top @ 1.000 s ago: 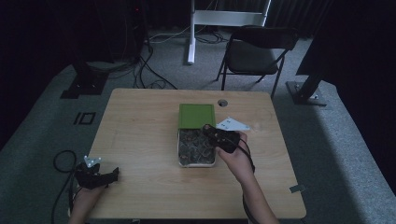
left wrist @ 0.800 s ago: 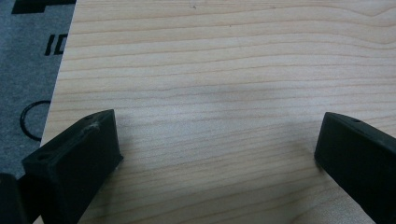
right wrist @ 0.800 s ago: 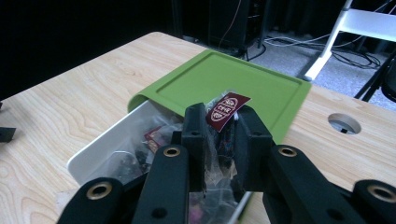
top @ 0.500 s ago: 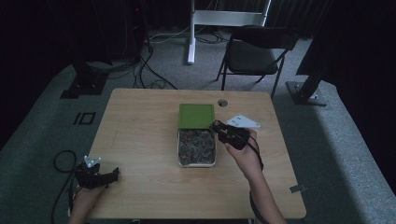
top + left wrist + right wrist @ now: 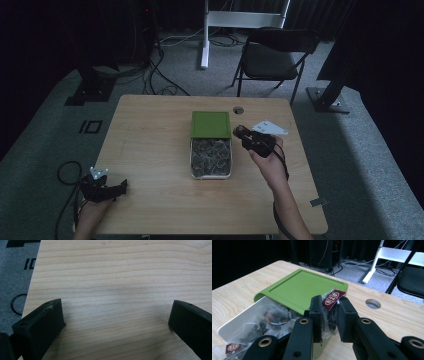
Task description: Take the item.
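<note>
I see one box (image 5: 210,159) of many teabags, my right gripper (image 5: 329,312) clamped on one teabag (image 5: 331,305), left gripper (image 5: 117,188) spread over bare table (image 5: 120,277).

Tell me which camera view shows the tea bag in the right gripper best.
The right gripper view: the tea bag sits close up, pinched between the right gripper jaws, its dark red tag sticking up. In the high view the right gripper is small and the bag cannot be made out. The left gripper view looks at bare table.
</note>
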### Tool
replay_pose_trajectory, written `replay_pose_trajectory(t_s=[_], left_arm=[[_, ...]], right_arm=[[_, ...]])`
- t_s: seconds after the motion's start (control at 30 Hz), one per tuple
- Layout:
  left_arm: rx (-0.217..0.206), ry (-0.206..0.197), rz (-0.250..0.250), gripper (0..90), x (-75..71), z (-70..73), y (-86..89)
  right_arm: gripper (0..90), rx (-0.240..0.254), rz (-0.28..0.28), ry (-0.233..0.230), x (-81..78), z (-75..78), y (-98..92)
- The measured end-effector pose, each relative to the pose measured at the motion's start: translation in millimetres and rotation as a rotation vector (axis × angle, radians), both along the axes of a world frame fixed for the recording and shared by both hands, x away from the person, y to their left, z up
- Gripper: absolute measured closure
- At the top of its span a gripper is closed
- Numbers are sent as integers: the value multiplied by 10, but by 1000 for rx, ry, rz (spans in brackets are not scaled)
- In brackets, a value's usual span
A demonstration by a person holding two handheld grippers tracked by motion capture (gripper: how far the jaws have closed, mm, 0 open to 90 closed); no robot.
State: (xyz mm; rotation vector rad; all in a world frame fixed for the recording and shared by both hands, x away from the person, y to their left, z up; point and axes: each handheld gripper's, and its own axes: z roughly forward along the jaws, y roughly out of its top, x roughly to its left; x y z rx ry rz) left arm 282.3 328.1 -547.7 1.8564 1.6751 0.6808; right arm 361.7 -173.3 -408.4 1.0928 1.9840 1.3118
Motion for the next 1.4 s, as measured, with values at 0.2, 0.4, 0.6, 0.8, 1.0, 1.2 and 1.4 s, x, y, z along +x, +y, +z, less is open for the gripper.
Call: replay_pose_trajectory(t_s=[0.2, 0.4, 0.6, 0.8, 1.0, 1.2, 1.4], left_arm=[[0, 0, 0, 5, 0, 0, 0], [0, 0, 0, 5, 0, 0, 0], [0, 1, -1, 5, 0, 0, 0], [1, 0, 0, 5, 0, 0, 0], [1, 1, 0, 5, 0, 1, 0], [0, 1, 0, 5, 0, 1, 0], [0, 1, 0, 5, 0, 0, 0]], right_arm=[[765, 7, -36, -12, 39, 25, -139], [765, 12, -65, -17, 73, 48, -260], [765, 24, -92, -23, 107, 60, -373], [765, 25, -115, -21, 150, 46, -491], [765, 35, -149, -18, 206, 23, -634], [765, 39, -189, -13, 274, -8, -755], [765, 48, -242, -31, 353, 22, -890]])
